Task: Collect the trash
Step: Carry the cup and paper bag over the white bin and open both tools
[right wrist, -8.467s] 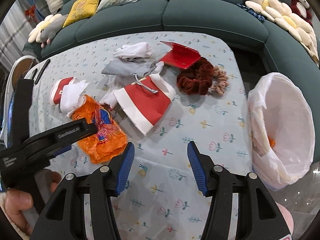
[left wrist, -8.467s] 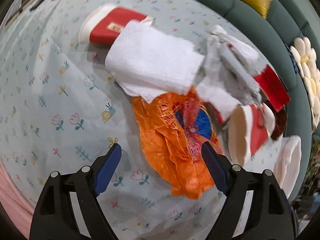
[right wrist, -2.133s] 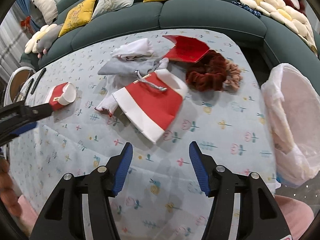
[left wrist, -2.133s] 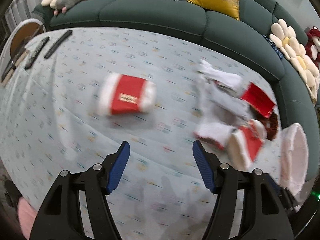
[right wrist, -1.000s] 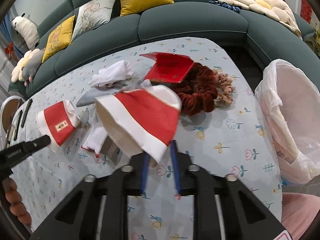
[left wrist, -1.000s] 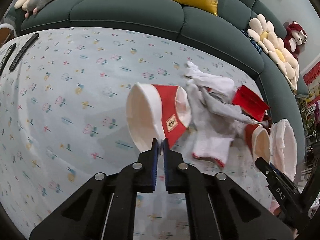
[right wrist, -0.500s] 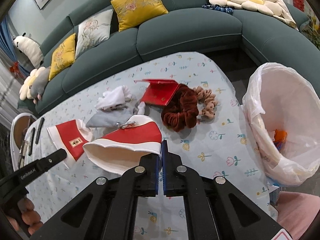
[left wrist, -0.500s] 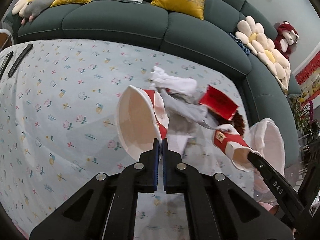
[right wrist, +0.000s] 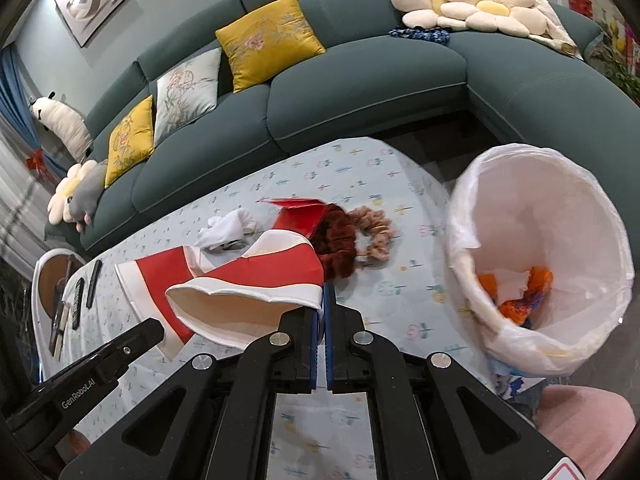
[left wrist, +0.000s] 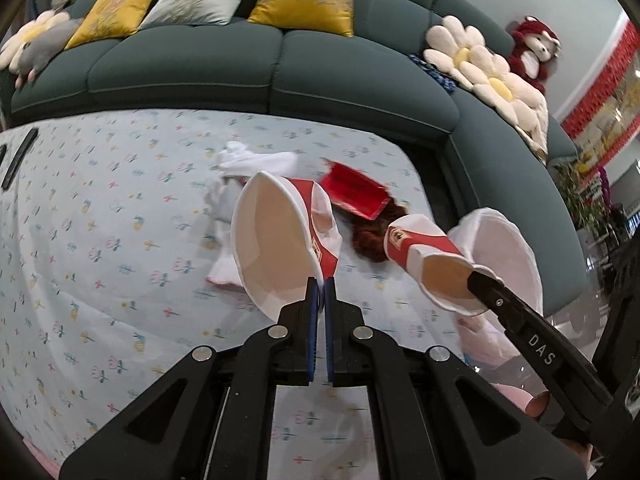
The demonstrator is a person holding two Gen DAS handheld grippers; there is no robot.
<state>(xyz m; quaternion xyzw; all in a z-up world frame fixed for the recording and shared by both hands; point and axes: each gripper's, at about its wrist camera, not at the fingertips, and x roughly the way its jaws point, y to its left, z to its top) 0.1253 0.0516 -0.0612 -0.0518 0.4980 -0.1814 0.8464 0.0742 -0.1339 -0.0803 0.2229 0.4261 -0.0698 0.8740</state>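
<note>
Your left tongs (left wrist: 321,286) pinch one cup (left wrist: 276,240); your right tongs (right wrist: 322,292) pinch another cup (right wrist: 256,280), both above the desk (left wrist: 100,220), near the bin (right wrist: 540,264).

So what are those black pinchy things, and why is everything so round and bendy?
They are tongs that a person holds, one in each hand. Each carries a small camera with a bulging lens, which bends the picture. One picture looks along the left tongs, the other along the right tongs. Each is pinched shut on the rim of a red and white paper cup: the left cup and the right cup, both lifted off the flowery table. Still on the table are white cloths, a red packet and fuzzy hair ties. The white trash bag already holds orange wrapping.
</note>
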